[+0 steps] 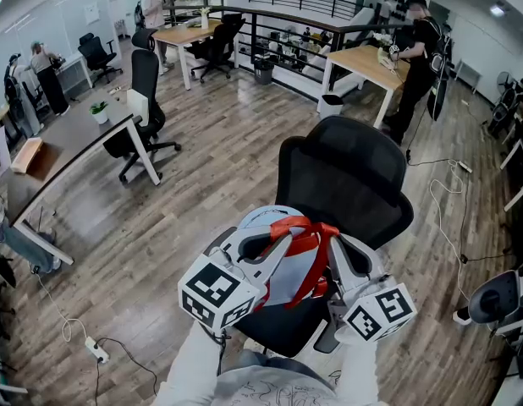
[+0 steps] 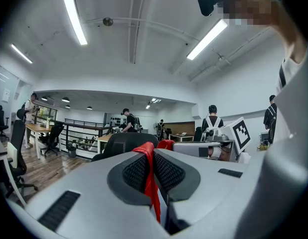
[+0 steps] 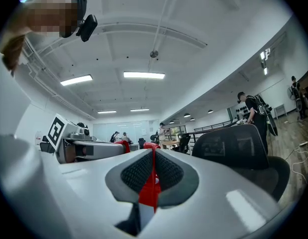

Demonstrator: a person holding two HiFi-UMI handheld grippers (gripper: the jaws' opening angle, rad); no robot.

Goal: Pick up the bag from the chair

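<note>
Pale blue fabric bag (image 1: 285, 274) with red strap handles (image 1: 311, 237) sits up over the black mesh office chair (image 1: 346, 176). Only the head view shows its body. Left gripper (image 2: 147, 156) is pressed tight on a red strap, and right gripper (image 3: 154, 153) is pinching red strap too.

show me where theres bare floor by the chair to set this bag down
Widest bare floor lies left of the black chair, bordered by the grey desk and its rolling chair. Right of the black chair, cables cross the boards; at near left a power strip and its cord clutter the floor. The bag hangs over the seat.
</note>
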